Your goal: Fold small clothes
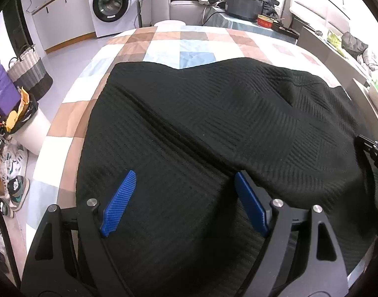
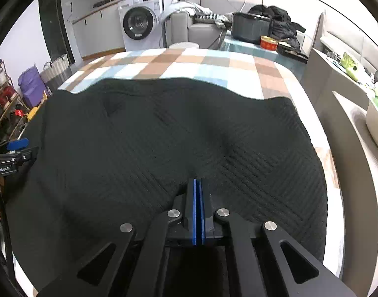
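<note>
A black ribbed knit garment (image 1: 213, 128) lies spread across a table covered in a checked cloth (image 1: 169, 42) of brown, white and blue squares. The left gripper (image 1: 184, 180) hangs over its near edge with blue pads (image 1: 119, 203) wide apart, gripping nothing. The right gripper (image 2: 198, 182) has its blue pads pressed flat together above the fabric, no cloth visibly between them; a washing machine (image 2: 142, 23) stands behind.

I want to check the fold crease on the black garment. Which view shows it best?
The left wrist view: the crease runs diagonally across the black garment toward the open left tongs. The right wrist view shows only broad wrinkles, no sharp crease.
</note>
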Demonstrator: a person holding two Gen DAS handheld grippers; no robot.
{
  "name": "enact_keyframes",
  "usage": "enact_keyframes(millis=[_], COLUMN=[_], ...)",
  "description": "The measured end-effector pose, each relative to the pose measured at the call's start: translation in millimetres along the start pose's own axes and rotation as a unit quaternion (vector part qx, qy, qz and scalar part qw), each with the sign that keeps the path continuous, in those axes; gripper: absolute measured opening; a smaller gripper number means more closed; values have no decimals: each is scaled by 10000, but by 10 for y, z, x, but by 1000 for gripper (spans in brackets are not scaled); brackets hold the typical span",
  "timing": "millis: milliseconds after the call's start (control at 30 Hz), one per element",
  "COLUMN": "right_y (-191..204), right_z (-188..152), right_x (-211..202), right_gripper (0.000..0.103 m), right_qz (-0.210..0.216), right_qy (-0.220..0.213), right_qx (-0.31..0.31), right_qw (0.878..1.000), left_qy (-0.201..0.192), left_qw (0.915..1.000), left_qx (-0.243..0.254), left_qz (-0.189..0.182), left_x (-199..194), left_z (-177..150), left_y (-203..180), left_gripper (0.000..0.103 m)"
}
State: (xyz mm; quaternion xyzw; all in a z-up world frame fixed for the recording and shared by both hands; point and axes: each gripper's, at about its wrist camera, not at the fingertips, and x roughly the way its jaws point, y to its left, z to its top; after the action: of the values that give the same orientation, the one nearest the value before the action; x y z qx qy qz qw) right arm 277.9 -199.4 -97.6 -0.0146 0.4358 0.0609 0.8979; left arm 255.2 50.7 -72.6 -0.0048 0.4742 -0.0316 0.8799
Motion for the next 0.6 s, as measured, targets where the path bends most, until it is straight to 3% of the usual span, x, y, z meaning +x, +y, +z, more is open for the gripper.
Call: enact_keyframes(millis=[333, 433, 500, 600], right_y=[-42, -27, -52, -138], right_z=[40, 36, 40, 49], right_x=[71, 62, 36, -60], right_gripper=[2, 3, 7, 17], right_qz=[-172, -174, -88, -122], right_qy=[103, 158, 248, 128], right_qx=[59, 47, 151, 245], right_qw=[9998, 9997, 9995, 9995], left_qy=[-101, -135, -67, -146], left_qw=[9997, 9999, 9998, 9996], left_qx=[-204, -25, 132, 176], left_qz=[-125, -76, 137, 176], left_x=[-141, -121, -42, -38], left_z=[-55, -66, -87, -110], left_y=[80, 27, -11, -17], left_gripper=[80, 80, 80, 76])
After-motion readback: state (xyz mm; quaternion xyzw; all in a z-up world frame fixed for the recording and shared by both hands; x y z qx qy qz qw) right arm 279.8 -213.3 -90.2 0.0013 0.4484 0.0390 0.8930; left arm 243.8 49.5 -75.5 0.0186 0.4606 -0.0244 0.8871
